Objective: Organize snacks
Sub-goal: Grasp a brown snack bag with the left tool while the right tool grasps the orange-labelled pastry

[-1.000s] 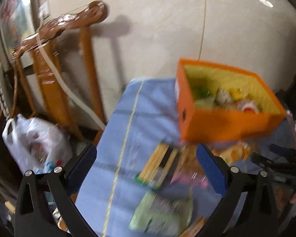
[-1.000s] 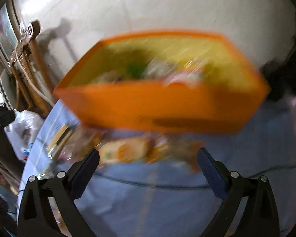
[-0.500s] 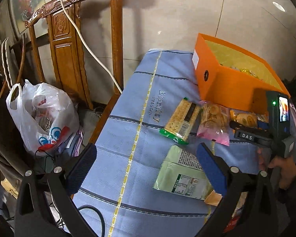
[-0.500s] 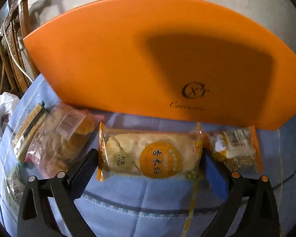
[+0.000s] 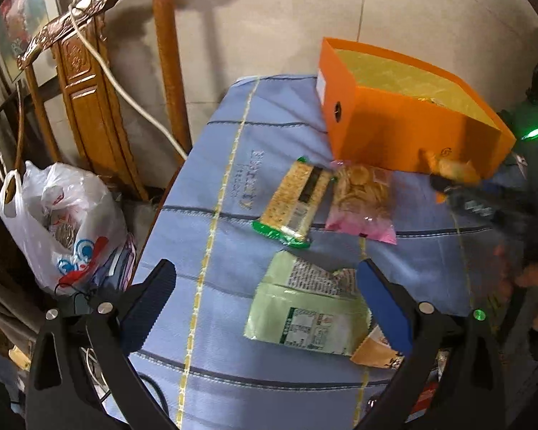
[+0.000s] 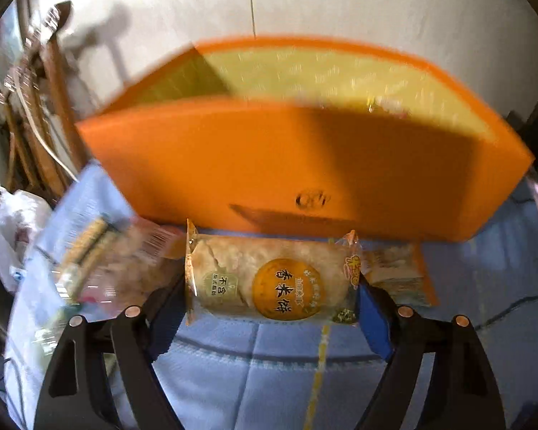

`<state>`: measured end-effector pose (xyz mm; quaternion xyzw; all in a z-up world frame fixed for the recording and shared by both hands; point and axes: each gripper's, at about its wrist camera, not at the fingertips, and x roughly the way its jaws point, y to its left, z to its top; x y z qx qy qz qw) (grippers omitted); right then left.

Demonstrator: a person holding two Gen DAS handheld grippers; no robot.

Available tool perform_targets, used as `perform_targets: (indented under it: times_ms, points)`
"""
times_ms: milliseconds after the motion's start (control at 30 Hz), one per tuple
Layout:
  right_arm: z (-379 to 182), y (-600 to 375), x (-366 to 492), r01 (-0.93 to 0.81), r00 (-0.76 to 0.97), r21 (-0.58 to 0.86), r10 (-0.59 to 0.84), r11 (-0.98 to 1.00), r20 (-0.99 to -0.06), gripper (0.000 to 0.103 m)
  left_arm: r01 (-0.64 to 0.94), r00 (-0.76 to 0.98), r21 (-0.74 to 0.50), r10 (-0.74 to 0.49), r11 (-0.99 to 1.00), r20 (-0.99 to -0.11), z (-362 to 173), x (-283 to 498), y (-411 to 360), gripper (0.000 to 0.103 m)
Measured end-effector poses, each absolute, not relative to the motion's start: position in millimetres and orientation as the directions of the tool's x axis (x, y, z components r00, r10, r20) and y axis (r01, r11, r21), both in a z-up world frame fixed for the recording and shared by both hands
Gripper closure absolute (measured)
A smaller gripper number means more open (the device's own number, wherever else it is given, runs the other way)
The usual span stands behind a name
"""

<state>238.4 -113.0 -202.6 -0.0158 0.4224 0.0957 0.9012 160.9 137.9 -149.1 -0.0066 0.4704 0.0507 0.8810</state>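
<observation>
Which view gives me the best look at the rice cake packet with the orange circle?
The right wrist view: the rice cake packet fills the centre, label readable, between the closing right hand-held gripper pads. The left wrist view shows only a blurred yellowish smear by the orange box.

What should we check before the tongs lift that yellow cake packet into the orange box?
1. Rice cake packet sits between the right tongs: ok.
2. Firm grip: cannot tell; they are closing on the packet's ends.
3. Orange box open on top: ok.
4. Room inside the box: ok; mostly bare lining shows.
5. Left tongs out of the way: ok, open over the green packet.
6. Neighbouring small packet not caught: cannot tell.
</observation>
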Motion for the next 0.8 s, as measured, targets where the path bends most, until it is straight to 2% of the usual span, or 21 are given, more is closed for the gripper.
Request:
perform_targets:
  times_ms: [100,233,300,400,533,600,633,733,800]
  points:
    - [-171,-136,223,-0.189,0.661,0.070,0.180,0.979,-0.728,0.019,-0.075,0.567,0.019,0.058,0.997,-0.821,-153,165,133,0.004]
    - [-140,-164,206,-0.187,0.706,0.019,0.147,0.982,-0.693,0.019,-0.035,0.626,-0.035,-0.005,0.999,-0.780,-156,180,114,0.004]
    - [-134,-179,201,-0.169,0.704,0.034,0.145,0.985,-0.695,0.019,-0.002,0.634,0.021,0.018,1.000,-0.773,-164,187,97,0.004]
    - [-122,-203,189,-0.134,0.710,0.016,0.107,0.991,-0.696,0.019,-0.007,0.551,0.110,0.096,0.994,-0.829,-181,187,84,0.004]
    - [-121,-220,170,-0.107,0.720,-0.023,0.062,0.994,-0.691,0.019,-0.045,0.568,0.024,0.045,0.999,-0.822,-180,135,107,0.004]
    - [-127,-224,160,-0.090,0.709,-0.027,0.045,0.996,-0.704,0.019,-0.048,0.567,-0.060,-0.022,0.997,-0.823,-180,113,106,0.004]
    - [-131,-224,156,-0.085,0.702,-0.017,0.048,0.996,-0.710,0.019,-0.021,0.562,-0.061,-0.038,0.998,-0.826,-181,108,99,0.004]
    - [-142,-224,148,-0.072,0.674,0.024,0.066,0.997,-0.736,0.019,0.160,0.614,0.055,-0.056,0.986,-0.787,-184,102,59,0.004]
    - [-150,-220,143,-0.084,0.647,0.026,0.075,0.996,-0.759,0.019,0.267,0.624,0.067,-0.120,0.961,-0.772,-191,106,40,0.004]
